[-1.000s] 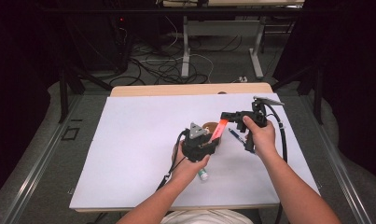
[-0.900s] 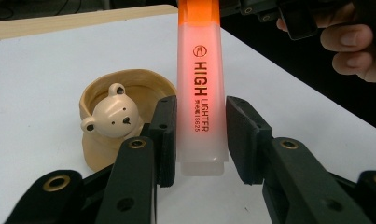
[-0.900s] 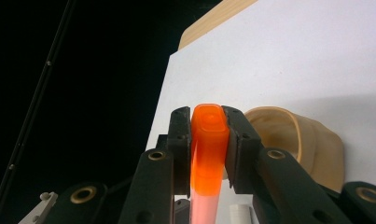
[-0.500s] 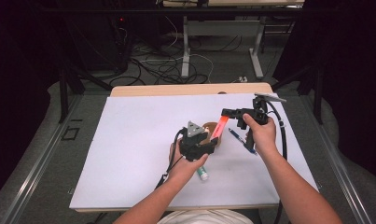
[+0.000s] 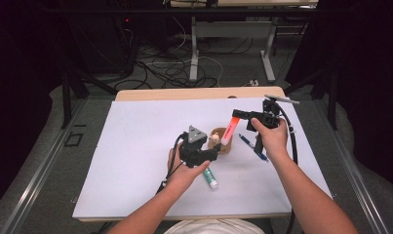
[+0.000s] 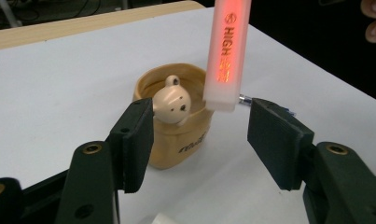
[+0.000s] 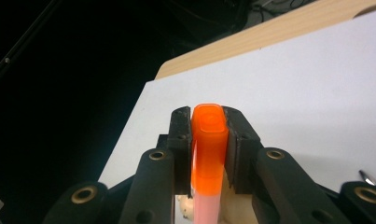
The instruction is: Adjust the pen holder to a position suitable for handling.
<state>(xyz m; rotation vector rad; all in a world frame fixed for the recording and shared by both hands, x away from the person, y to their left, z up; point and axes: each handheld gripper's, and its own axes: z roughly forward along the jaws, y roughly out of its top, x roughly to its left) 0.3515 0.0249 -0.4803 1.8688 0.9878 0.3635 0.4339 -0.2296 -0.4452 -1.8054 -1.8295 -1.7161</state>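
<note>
Right gripper (image 5: 239, 114), raised above the surface (image 5: 135, 146) with the forearm reaching in from the near edge, fingers (image 7: 182, 140) clenched on the orange cap end of the highlighter (image 5: 228, 130). The highlighter's long axis runs steeply down from these fingers, its pale lower end at the rim of the tan bear cup (image 6: 176, 135). Left gripper (image 6: 199, 140), held low, fingers (image 6: 134, 140) released and spread, the cup between and just beyond them. A blue pen (image 5: 246, 142) lies near the right hand; white surface lies open farther left
</note>
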